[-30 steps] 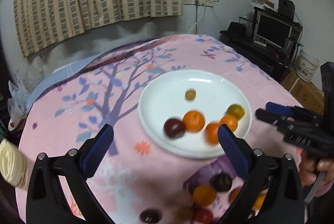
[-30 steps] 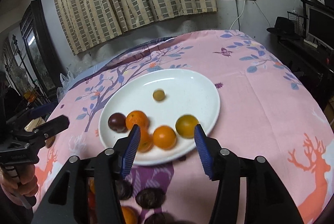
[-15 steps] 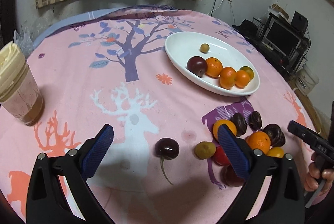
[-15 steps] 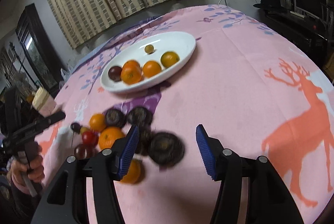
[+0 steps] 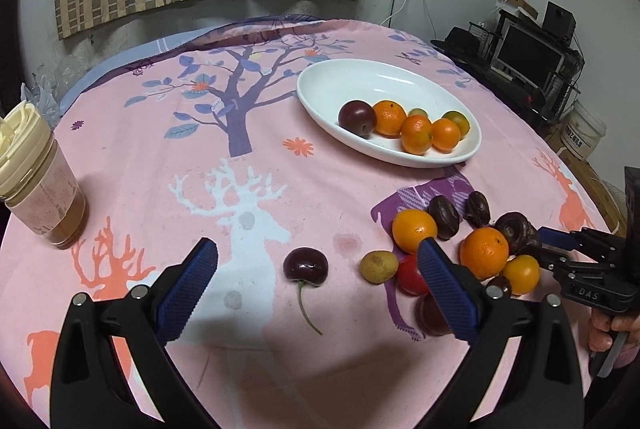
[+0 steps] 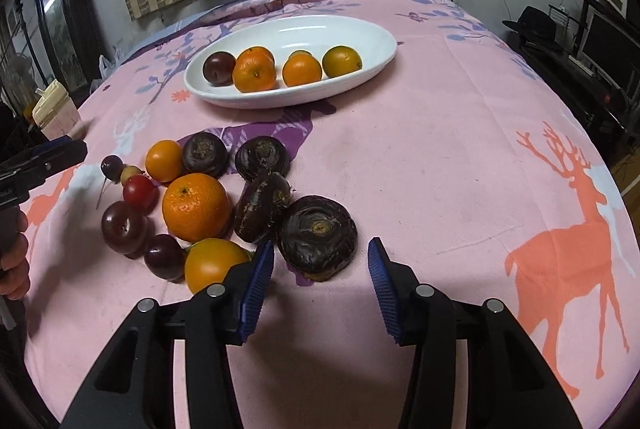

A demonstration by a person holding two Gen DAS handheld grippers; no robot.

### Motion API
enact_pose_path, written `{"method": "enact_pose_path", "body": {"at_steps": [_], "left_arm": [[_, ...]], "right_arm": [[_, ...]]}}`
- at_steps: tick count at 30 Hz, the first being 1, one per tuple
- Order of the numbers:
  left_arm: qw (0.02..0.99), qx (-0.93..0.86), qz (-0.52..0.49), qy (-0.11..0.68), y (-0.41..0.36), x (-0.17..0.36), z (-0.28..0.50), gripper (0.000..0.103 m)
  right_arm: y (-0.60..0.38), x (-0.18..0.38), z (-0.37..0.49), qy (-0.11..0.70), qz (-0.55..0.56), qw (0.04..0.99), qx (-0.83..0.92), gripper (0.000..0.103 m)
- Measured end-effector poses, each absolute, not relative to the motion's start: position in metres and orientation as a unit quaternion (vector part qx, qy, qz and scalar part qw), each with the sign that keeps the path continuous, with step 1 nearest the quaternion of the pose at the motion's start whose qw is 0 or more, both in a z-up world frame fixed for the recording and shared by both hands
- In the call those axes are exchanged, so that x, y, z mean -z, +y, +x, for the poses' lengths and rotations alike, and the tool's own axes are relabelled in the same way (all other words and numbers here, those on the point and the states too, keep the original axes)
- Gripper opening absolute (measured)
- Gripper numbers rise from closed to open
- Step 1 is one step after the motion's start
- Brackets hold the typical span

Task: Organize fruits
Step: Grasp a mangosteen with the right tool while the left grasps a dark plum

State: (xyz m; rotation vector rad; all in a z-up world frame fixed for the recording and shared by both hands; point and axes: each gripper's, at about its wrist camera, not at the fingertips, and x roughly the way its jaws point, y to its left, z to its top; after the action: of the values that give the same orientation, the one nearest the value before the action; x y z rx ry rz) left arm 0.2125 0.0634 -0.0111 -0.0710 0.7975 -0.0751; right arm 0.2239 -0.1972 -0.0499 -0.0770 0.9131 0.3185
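**Fruit half sorted, both grippers hovering wide**

The counter fills the room's middle, draped in a pink cloth printed with deer and a tree. Toward its far side sits a white oval dish holding a dark plum, three oranges in a row and a greenish-yellow citrus at the right end, all bunched along the near edge.

At the left edge of the counter stands a jar with a cream lid and brown contents, well apart from everything else.

Nearer me, a loose pile of fruit lies on the cloth. The biggest piece is a dark, wrinkled round fruit, lying just ahead of the right gripper, whose blue pads are spread with nothing between them. Beside it sits a large orange, touching another dark wrinkled fruit; two more of those lie behind. A smaller orange, a yellow-orange fruit, two plums and a red tomato crowd the left of the pile.

The left gripper is also spread wide and holds nothing. Just ahead of it rests a cherry with its stem pointing back, and near that a small yellowish fruit.
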Motion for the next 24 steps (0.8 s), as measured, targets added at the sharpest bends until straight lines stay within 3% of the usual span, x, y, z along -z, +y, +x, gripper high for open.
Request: {"method": "enact_pose_path", "body": {"at_steps": [8,16,17,19,24], "left_arm": [[0.919,0.036,-0.041,0.391,0.069,0.013,0.209,0.098],[0.908,0.154,-0.014,0.389,0.037,0.017,0.191,0.097],[0.906,0.170,0.000,0.386,0.028,0.017,0.188,0.094],[0.899,0.200,0.032,0.387,0.010,0.021,0.183,0.074],[0.883,0.213,0.065,0.413,-0.016,0.039,0.186,0.062]], "right_arm": [[-0.198,0.050,0.231,0.439,-0.023,0.884,-0.161,0.042],[-0.244,0.051,0.231,0.409,0.150,0.879,-0.196,0.042],[-0.247,0.051,0.231,0.406,0.159,0.878,-0.197,0.042],[-0.250,0.052,0.232,0.406,0.169,0.876,-0.197,0.042],[-0.252,0.053,0.233,0.406,0.180,0.873,-0.203,0.042]]}}
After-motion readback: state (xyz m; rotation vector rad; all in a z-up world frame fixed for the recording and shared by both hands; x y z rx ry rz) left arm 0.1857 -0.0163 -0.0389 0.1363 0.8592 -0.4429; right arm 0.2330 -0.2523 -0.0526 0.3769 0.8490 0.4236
